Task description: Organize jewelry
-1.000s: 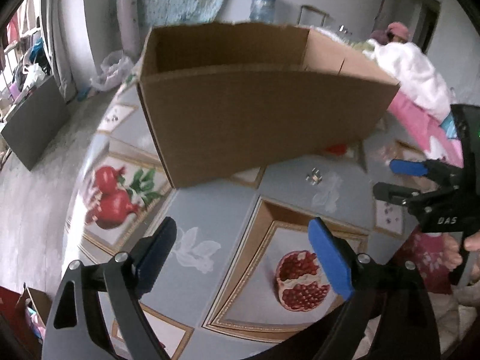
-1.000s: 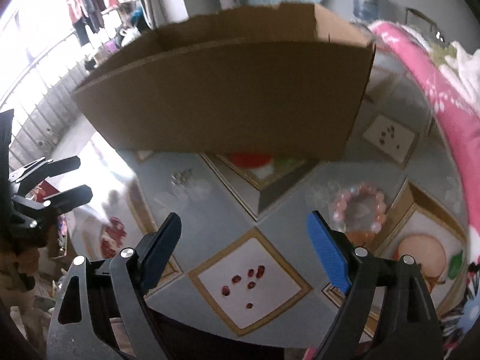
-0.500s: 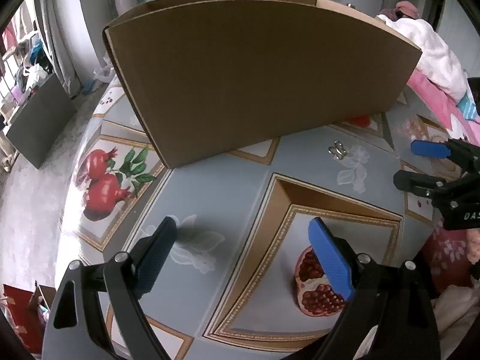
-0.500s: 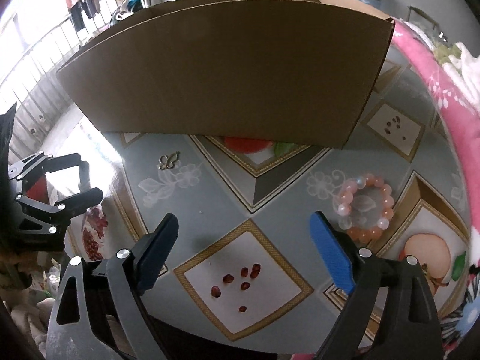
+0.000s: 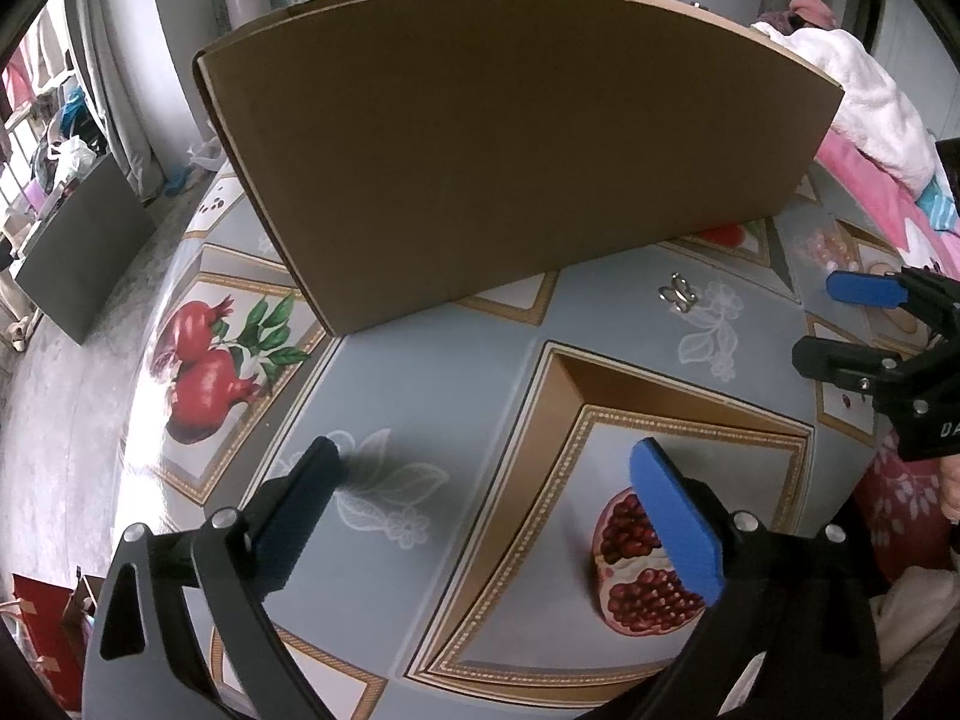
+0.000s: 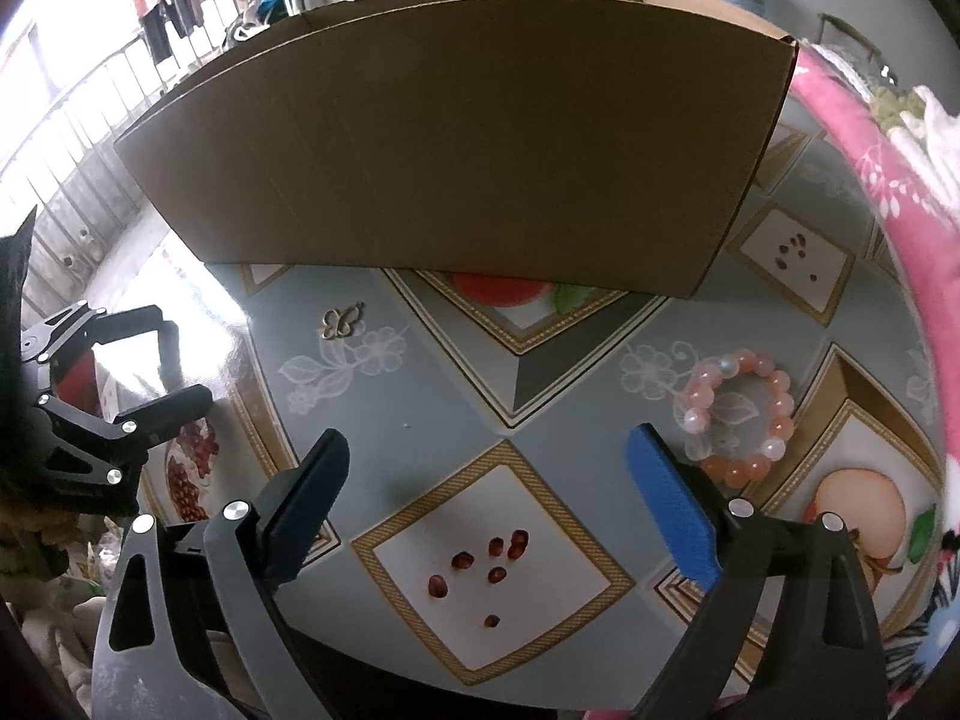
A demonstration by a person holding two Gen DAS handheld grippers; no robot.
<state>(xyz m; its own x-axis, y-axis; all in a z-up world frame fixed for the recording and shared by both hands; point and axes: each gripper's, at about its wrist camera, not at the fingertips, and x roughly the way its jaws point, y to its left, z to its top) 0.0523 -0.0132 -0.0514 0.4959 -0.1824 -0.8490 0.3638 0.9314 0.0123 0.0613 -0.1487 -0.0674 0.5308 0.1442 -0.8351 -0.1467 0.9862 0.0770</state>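
A small metal butterfly piece (image 5: 678, 294) (image 6: 342, 322) lies on the patterned tablecloth in front of a big cardboard box (image 5: 510, 150) (image 6: 456, 150). A pink bead bracelet (image 6: 699, 396) (image 5: 828, 246) lies to its right, just past my right gripper's blue fingertip. My left gripper (image 5: 485, 456) (image 6: 180, 360) hovers low over the cloth with its jaws opening and nothing between them; the butterfly is ahead to its right. My right gripper (image 6: 487, 444) (image 5: 825, 321) is also opening and holds nothing, with the butterfly ahead to its left.
The box stands along the far side of the table (image 6: 540, 372) and blocks the view behind it. A pink blanket (image 6: 888, 192) borders the table's right edge. A dark cabinet (image 5: 84, 252) and laundry stand on the floor to the left.
The left gripper has dropped closer to the table, so the box now looms larger. Both pairs of jaws have spread a little wider. The butterfly and bracelet have not moved.
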